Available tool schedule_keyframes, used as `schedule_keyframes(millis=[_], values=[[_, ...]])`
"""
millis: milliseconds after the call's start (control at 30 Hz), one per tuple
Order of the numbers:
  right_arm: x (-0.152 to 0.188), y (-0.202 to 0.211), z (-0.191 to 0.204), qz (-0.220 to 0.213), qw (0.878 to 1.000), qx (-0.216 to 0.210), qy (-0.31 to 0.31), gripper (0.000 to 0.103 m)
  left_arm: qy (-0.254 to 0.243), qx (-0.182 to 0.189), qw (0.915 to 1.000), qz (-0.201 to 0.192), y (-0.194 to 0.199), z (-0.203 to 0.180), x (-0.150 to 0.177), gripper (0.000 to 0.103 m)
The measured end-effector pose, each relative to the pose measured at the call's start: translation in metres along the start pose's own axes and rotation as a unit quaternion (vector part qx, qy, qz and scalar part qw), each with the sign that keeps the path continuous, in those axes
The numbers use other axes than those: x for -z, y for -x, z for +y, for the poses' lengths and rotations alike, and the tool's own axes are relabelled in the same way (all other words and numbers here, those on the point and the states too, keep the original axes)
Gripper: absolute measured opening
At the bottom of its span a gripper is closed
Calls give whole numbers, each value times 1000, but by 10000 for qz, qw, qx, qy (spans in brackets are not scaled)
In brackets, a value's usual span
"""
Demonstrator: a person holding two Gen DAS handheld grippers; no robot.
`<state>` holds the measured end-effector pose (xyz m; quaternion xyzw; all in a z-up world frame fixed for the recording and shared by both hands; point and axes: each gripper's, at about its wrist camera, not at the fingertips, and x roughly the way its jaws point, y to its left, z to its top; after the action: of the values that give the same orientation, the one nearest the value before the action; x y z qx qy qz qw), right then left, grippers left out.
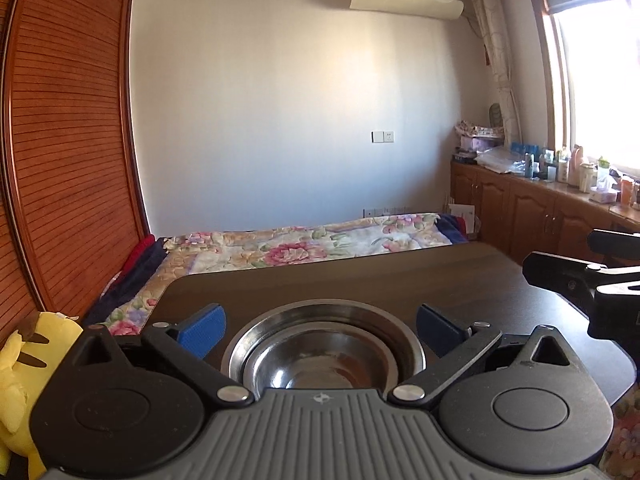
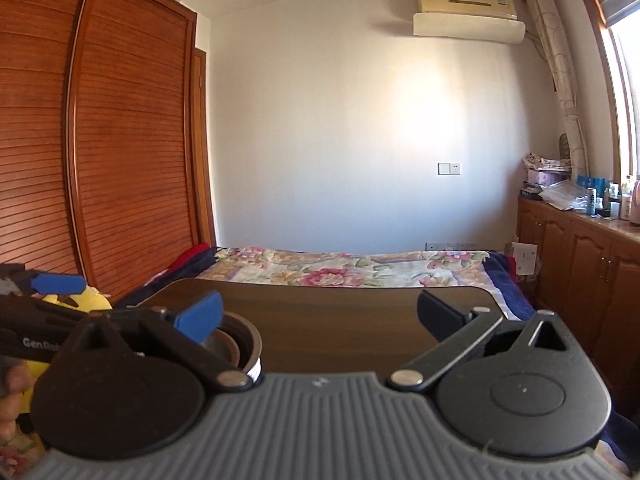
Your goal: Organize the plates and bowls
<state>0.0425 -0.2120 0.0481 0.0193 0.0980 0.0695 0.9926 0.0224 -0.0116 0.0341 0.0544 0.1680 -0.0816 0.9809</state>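
Left wrist view: the left claw (image 1: 320,328) stands wide, its blue-padded fingers (image 1: 204,330) flanking but not touching a nested pair of steel bowls (image 1: 320,356); the bowls sit near the front edge of the dark wooden desk (image 1: 360,280), the smaller one seated inside the larger; part of the right claw's body shows at the far right, above the desk. Beyond the desk lies a bed with a floral quilt (image 1: 304,244); a yellow plush toy (image 1: 24,364) sits at lower left.

Right wrist view: the right claw (image 2: 320,316) is likewise wide and holds nothing; the steel bowls (image 2: 236,344) appear at its left, partly hidden behind the left finger (image 2: 200,316) — whether that finger touches the rim cannot be told; the left claw (image 2: 56,284) enters at the far left edge, and a person's fingertips (image 2: 12,392) show below it.

Handling, as judged: thin polished steel — probably light, rigid, not fragile, but slippery and apt to clatter; the flared rim of the outer bowl offers the surest purchase, one finger inside and one outside the wall; a pinch on the outer rim would likely carry both bowls together, while the inner bowl sits loose and may slide if tilted.
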Motion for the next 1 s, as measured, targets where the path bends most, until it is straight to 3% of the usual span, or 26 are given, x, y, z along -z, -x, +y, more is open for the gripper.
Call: schedule_keyframes(millis=[433,1000], values=[[-2,6,2,-95,9998,164,58,103,56,-146,9999,-35,22,12,8,103],[24,6,2,256,9994,199,-75,103,144,-271,9989,343,13,23,39,103]])
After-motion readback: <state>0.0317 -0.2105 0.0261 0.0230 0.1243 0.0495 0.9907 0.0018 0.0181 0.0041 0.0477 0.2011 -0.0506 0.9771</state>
